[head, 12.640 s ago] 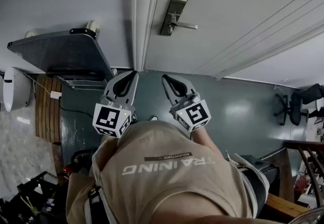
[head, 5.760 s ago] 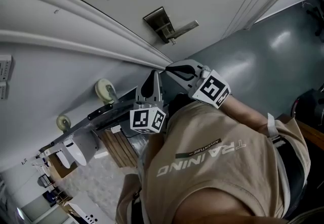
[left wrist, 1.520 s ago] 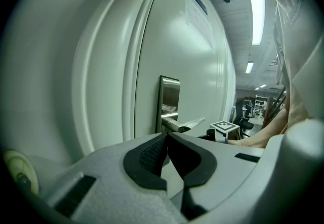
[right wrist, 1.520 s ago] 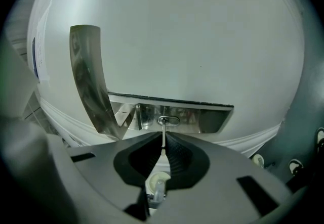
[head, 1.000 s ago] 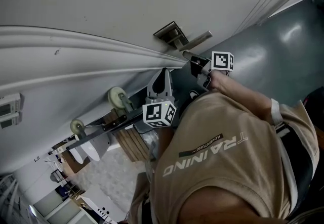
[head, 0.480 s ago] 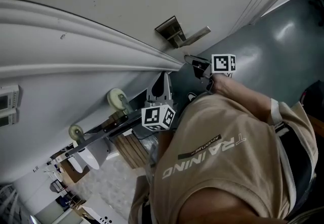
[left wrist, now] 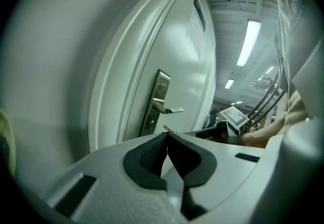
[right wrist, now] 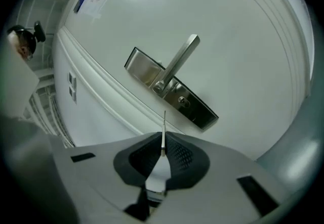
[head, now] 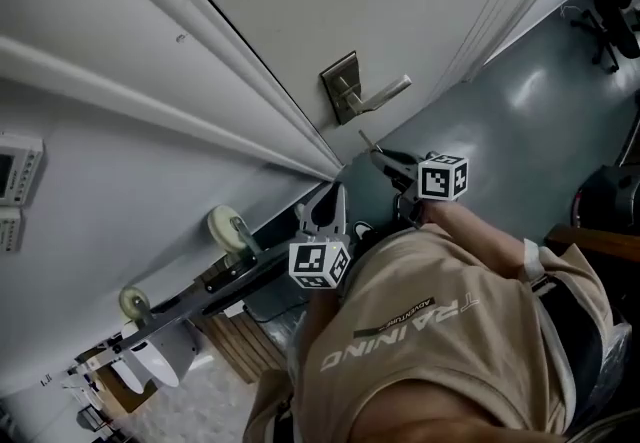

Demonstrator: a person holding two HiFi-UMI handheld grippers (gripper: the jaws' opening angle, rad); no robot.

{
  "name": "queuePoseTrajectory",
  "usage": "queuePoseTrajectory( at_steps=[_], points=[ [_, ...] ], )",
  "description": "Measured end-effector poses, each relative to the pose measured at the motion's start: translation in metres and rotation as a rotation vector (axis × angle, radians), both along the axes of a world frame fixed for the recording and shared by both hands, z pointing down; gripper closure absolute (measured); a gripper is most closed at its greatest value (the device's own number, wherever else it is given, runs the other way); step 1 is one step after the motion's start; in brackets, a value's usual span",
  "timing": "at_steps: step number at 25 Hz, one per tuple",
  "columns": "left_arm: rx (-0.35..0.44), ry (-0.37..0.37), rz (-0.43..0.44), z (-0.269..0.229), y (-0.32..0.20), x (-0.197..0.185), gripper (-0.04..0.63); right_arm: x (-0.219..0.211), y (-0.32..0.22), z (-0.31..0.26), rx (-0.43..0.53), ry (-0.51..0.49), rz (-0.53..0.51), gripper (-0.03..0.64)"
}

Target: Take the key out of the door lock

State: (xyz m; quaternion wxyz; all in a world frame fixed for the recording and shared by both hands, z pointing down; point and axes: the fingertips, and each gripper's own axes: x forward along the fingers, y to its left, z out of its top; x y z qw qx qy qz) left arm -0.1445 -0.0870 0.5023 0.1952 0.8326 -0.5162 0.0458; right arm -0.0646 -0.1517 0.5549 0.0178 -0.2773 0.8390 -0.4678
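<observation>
**Key extraction, head view and both gripper views.** A second ago the right gripper [head: 385, 158] was pressed up to the lock plate [head: 345, 99] beneath the lever handle [head: 386, 92]. It now stands clear of the door [head: 420, 1], drawn back toward the person, with the key [head: 366, 140] projecting from its tips.

The withdrawal therefore appears complete. In the right gripper view the keyhole [right wrist: 181, 99] on the plate seems to have no key in it, though it is small and the reading is tentative.

The jaws of the right gripper are clenched on the near end of the key. The blade stands straight out along the line where the pads meet, edge-on to the camera. Its tip points toward the plate but is well apart from it.

The left gripper [head: 330, 197] hangs lower, nearer the door frame [head: 250, 101], and takes no part. Its jaws are pressed together, pad against pad, with nothing between them.

As a judgement, what remains is only to carry the key away from the door without loosening the grip. The hold is on a thin flat piece, so a slight slackening could let it drop to the floor [head: 520, 101].
</observation>
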Motion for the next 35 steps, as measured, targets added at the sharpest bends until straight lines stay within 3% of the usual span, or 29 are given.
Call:
queuePoseTrajectory(
  at_steps=[4, 9, 15, 18, 22, 27, 31, 35],
  points=[
    [-0.027, 0.022, 0.074, 0.016, 0.006, 0.002, 0.589, 0.004, 0.012, -0.005, 0.026, 0.03, 0.067, 0.589],
    [-0.036, 0.039, 0.158, 0.031, 0.007, 0.02, 0.589, 0.03, 0.039, -0.025, 0.206, 0.205, 0.035, 0.589],
    [0.025, -0.006, 0.205, 0.01, 0.002, 0.038, 0.589, 0.046, 0.053, -0.04, 0.285, 0.21, 0.012, 0.589],
    [0.065, -0.038, 0.175, -0.006, 0.004, 0.043, 0.589, 0.048, 0.048, -0.052, 0.33, 0.172, -0.009, 0.589],
    [0.062, -0.074, 0.101, -0.018, 0.017, 0.049, 0.589, 0.049, 0.054, -0.077, 0.479, 0.185, -0.096, 0.589],
    [0.036, 0.068, -0.025, -0.047, 0.024, 0.056, 0.589, 0.069, 0.058, -0.075, 0.613, 0.306, -0.223, 0.589],
    [0.065, 0.004, -0.13, -0.061, 0.044, 0.053, 0.589, 0.075, 0.062, -0.07, 0.66, 0.334, -0.292, 0.589],
    [-0.003, -0.046, -0.259, -0.045, 0.069, 0.056, 0.589, 0.088, 0.06, -0.068, 0.721, 0.376, -0.326, 0.589]
  ],
)
